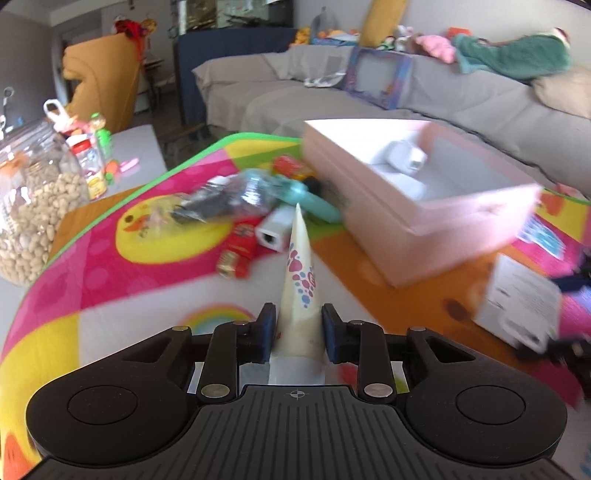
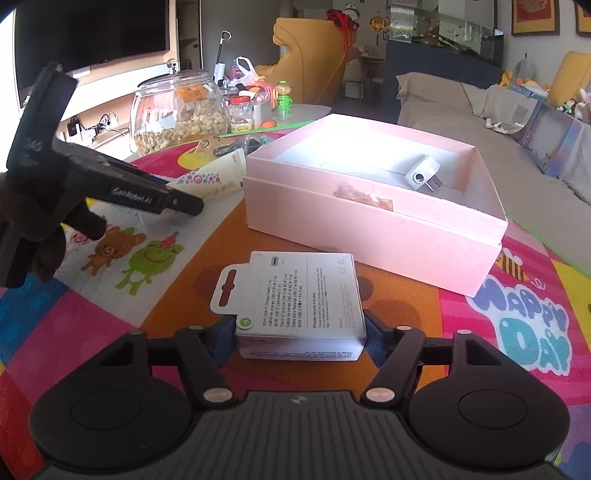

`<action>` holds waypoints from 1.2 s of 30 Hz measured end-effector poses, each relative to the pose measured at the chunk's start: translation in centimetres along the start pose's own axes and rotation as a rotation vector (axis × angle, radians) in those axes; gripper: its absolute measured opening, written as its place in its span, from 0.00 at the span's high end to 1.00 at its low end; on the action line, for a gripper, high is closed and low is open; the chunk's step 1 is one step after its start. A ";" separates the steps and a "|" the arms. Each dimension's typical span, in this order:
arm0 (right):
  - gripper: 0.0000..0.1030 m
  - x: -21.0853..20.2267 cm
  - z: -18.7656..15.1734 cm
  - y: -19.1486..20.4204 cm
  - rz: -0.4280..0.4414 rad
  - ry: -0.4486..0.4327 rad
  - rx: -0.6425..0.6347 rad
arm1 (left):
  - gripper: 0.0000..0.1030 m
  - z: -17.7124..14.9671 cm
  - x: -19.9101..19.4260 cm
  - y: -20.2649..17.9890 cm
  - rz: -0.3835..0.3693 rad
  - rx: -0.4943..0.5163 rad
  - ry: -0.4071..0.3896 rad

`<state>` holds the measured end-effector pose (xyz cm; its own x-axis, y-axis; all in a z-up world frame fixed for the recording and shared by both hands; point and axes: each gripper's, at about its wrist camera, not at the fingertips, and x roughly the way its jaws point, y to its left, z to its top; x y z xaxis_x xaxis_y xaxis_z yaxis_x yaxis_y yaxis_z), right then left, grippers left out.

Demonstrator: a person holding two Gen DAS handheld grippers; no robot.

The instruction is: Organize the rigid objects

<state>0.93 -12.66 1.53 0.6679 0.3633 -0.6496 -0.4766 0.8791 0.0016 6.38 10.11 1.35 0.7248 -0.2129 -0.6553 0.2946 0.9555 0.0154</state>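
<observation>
A bright living room: a grey sofa (image 1: 424,96) strewn with toys runs along the far wall, a yellow chair (image 2: 314,59) stands at the back, and a dark television (image 2: 92,33) hangs above a low shelf. The table is covered by a colourful play mat (image 2: 524,325) printed with cartoon animals and a rainbow.

One open pink box (image 2: 373,221) sits ahead of both grippers; inside it lies one white plug adapter (image 2: 421,175). The left gripper (image 1: 298,332) is closed narrowly on one cream tube (image 1: 301,280) printed with pink and blue dots, its flat tail pointing forward toward a small pile of things: one teal item (image 1: 317,199), one white adapter (image 1: 273,230), one red packet (image 1: 240,247) and a clear wrapped bundle (image 1: 221,199). The pink box is ahead and to the right of this gripper.

The right gripper (image 2: 301,332) grips one white cable box (image 2: 295,299) by its sides, blue pads against both sides, just short of the pink box. To its left the other gripper shows, held by a dark-gloved hand (image 2: 48,236). Farther left, beyond the mat, stand one large glass jar of nuts (image 2: 181,110) and one smaller red-lidded jar (image 2: 242,114).
</observation>
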 end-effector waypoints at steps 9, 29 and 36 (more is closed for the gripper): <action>0.34 -8.0 -1.4 -0.9 -0.065 -0.114 0.000 | 0.71 -3.4 -8.1 -6.9 -0.099 0.142 -0.045; 0.34 -11.7 -3.4 -3.3 -0.087 -0.229 0.087 | 0.70 14.9 -2.1 -7.9 -0.145 -0.107 -0.283; 0.34 -10.9 -3.2 -4.2 -0.072 -0.211 0.126 | 0.70 7.7 -2.3 -5.7 -0.167 -0.153 -0.188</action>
<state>-6.13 -21.33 6.16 0.8081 0.3434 -0.4786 -0.3575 0.9316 0.0649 7.82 3.58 8.54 0.7810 -0.3899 -0.4879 0.3322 0.9209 -0.2041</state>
